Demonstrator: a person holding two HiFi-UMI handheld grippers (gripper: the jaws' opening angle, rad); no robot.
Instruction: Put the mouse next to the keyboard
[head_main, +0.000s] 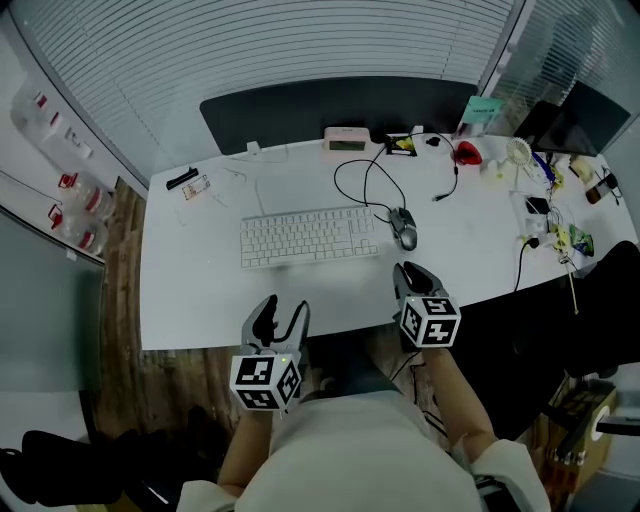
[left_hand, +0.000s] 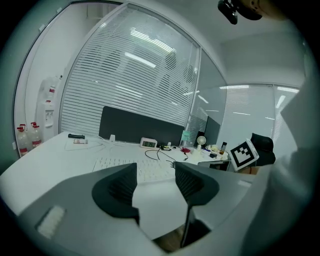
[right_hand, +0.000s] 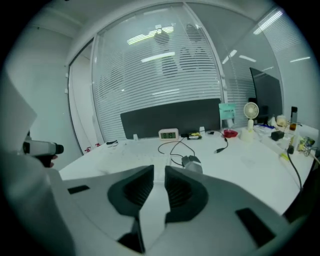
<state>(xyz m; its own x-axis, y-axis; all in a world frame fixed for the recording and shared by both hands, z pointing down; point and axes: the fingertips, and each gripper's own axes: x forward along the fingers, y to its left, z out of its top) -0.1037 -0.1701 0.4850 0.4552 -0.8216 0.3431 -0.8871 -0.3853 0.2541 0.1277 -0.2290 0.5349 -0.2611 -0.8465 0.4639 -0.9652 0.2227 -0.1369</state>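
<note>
Mouse (head_main: 404, 228) lies just beside the keyboard (head_main: 308, 237); left gripper (head_main: 279, 318) jaws apart, right gripper (head_main: 415, 275) jaws nearly closed, both empty.

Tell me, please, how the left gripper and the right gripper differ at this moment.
The left gripper has its jaws well apart; the right gripper has its jaws nearly together, with only a narrow gap. The left gripper sits at the desk's near edge, in front of the keyboard; the right gripper is further forward, just short of the mouse. Both hold nothing and carry a marker cube.
</note>
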